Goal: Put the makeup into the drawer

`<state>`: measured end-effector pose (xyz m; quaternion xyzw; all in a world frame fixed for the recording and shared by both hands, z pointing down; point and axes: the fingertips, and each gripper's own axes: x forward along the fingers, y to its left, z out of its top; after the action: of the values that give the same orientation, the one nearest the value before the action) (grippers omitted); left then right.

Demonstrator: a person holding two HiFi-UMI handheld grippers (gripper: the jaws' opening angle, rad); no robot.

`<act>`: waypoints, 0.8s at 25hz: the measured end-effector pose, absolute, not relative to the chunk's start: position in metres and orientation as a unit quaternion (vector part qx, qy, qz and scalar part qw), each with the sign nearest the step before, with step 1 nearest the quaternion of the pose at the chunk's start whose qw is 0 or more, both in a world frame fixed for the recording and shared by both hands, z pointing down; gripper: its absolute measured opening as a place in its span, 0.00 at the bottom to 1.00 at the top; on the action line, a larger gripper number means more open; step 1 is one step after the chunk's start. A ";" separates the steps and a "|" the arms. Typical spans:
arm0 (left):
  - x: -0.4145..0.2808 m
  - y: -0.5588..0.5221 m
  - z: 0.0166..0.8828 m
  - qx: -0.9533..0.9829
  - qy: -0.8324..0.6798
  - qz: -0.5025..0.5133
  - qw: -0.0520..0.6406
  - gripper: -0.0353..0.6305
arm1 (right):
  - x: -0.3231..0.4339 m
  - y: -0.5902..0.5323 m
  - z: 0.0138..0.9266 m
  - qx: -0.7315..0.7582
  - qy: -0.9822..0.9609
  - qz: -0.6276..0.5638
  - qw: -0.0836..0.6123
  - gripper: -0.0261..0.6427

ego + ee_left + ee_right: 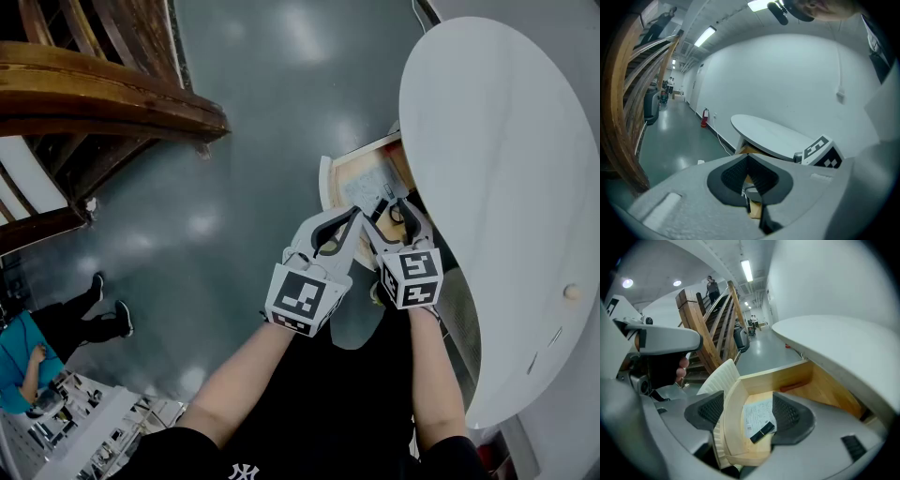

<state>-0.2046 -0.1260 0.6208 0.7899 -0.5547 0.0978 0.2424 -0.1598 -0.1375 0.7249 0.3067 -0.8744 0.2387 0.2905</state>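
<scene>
The wooden drawer (325, 184) under the white oval table (497, 187) stands pulled out, with a white ribbed front (717, 380). On a printed sheet (757, 414) inside it lies a black makeup stick with a gold band (762, 431). My right gripper (749, 412) is open and straddles the drawer front, one pad outside and one inside, touching nothing I can see. In the head view it (389, 211) hovers over the drawer. My left gripper (353, 217) is right beside it, shut with nothing visibly held; its pads (736, 173) meet at the tips.
A wooden staircase (94, 94) rises at the left over grey floor (262, 112). A person in a teal top (23, 361) sits at the lower left. A red fire extinguisher (703, 118) stands by the far wall. The tabletop overhangs the drawer's back.
</scene>
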 end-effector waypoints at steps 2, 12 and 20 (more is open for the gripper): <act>-0.203 -0.124 0.615 0.789 -0.555 0.097 0.244 0.06 | -0.160 -0.134 0.713 0.305 -0.877 0.240 0.283 0.53; -0.195 -0.118 0.558 0.793 -0.550 0.097 0.242 0.06 | -0.151 -0.136 0.617 0.332 -0.888 0.218 0.232 0.19; -0.173 -0.118 0.496 0.805 -0.540 0.087 0.230 0.06 | -0.130 -0.140 0.538 0.347 -0.894 0.204 0.198 0.08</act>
<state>-0.1727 -0.1184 0.4962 0.8051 -0.5398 0.0866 0.2299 -0.1300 -0.1399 0.5382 0.3471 -0.8935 0.2042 0.1984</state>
